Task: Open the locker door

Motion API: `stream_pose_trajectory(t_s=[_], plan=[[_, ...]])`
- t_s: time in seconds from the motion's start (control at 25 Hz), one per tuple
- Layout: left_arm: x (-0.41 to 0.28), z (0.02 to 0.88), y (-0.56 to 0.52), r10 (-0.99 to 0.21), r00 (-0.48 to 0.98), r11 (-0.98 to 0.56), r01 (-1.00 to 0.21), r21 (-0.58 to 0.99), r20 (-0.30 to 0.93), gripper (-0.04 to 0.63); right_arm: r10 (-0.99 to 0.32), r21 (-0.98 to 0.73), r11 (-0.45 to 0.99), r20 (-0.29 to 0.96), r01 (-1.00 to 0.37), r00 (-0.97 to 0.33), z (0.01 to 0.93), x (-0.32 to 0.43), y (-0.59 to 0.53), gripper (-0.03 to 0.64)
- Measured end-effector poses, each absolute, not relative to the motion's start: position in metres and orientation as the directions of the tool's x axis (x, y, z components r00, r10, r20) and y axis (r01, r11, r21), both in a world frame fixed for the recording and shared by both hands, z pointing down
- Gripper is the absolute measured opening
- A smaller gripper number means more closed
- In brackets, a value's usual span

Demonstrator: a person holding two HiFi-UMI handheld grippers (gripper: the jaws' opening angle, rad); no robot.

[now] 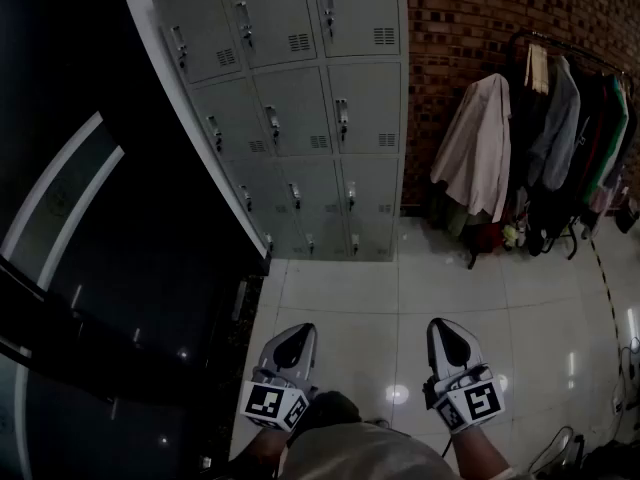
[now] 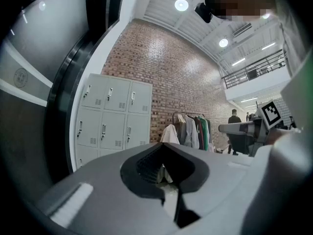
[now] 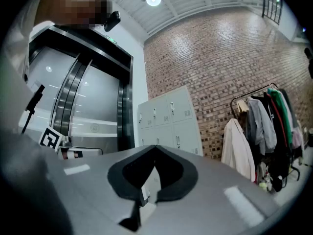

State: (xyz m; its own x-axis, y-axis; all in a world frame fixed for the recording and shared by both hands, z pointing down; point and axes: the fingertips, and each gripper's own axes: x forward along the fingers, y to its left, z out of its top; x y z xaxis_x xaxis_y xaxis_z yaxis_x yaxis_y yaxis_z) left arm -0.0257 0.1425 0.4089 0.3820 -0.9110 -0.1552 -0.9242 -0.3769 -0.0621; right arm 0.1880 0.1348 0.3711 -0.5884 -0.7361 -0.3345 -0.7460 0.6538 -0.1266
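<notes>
You hold both grippers low in front of you, side by side above the pale tiled floor [image 1: 450, 278]. Your left gripper [image 1: 296, 330] has its jaws closed tip to tip with nothing between them — your right gripper [image 1: 446, 326] is likewise closed and empty. The grey locker bank [image 1: 300, 108] stands well ahead of both, against the brick wall [image 1: 470, 28], every door flat and closed. A clothes rack [image 1: 560, 138] hung with coats stands to its right, and a dark glossy wall [image 1: 90, 218] to its left.
</notes>
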Motion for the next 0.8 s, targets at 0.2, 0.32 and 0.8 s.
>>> stream_pose_trajectory(t_s=[0.2,0.32,0.8], plan=[[-0.039,0.425,0.108,-0.915,0.375,-0.371,-0.927,-0.050,-0.150,0.055,-0.751,-0.116,0.644,-0.281,-0.756,-0.597,0.394,0.182,0.101,0.005],[-0.054,0.436,0.073,-0.915,0.373,-0.372,-0.928,-0.039,-0.152,0.055,-0.759,-0.124,0.646,-0.208,-0.753,-0.617,0.414,0.164,0.070,0.011],[-0.152,0.455,-0.168,-0.877,0.442,-0.440,-0.896,-0.053,-0.190,0.055,-0.760,-0.106,0.644,-0.205,-0.758,-0.617,0.453,0.047,-0.172,0.378]])
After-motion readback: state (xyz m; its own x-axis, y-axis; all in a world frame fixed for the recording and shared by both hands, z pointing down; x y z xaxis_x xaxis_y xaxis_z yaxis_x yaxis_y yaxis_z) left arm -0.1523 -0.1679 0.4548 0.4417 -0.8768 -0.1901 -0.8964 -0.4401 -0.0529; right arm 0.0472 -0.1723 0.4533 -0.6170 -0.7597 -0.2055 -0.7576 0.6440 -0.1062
